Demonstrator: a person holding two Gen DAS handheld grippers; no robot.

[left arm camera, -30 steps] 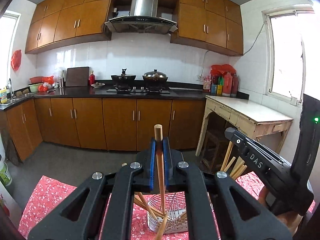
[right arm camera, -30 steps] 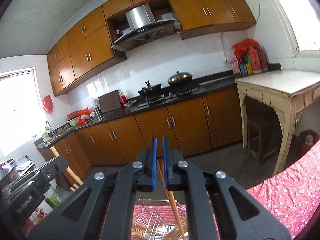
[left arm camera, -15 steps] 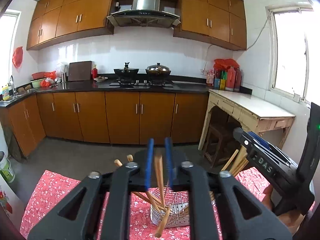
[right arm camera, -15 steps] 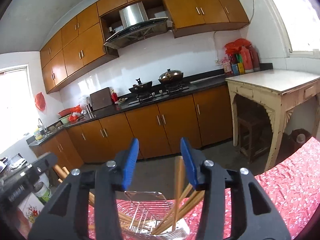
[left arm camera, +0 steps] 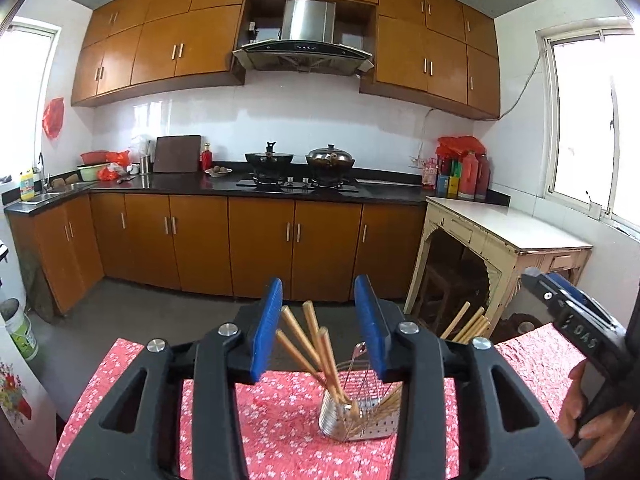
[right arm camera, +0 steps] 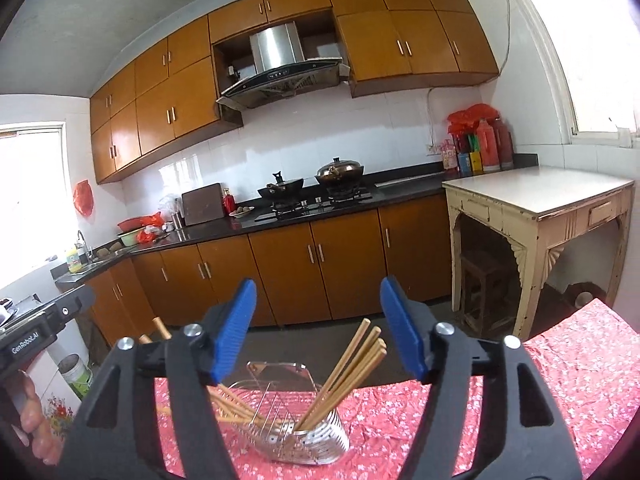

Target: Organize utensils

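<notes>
Chopsticks, the utensils I am sorting, now stand in the wire holder on the counter (left arm camera: 280, 432), which is spread with a red flowered cloth. A second ago each of my claws was pinched shut on a single stick above that holder; both sticks have since dropped in among the rest.

The holder (right arm camera: 320, 442) is a metal rack with a cylinder at each end. One bundle of chopsticks (right arm camera: 352, 364) leans out of its right-hand cylinder in my right view, and another bundle (left arm camera: 316, 344) fans from the cylinder in my left view.

My right claw (right arm camera: 318, 332) is spreading its jaws, wide apart, with nothing between them. My left claw (left arm camera: 318, 326) is opening too, narrower, also gripping nothing; the sticks seen between its pads stand farther off, in the holder.

I judge this pair delivered, with both claws free for whatever utensils remain.
</notes>
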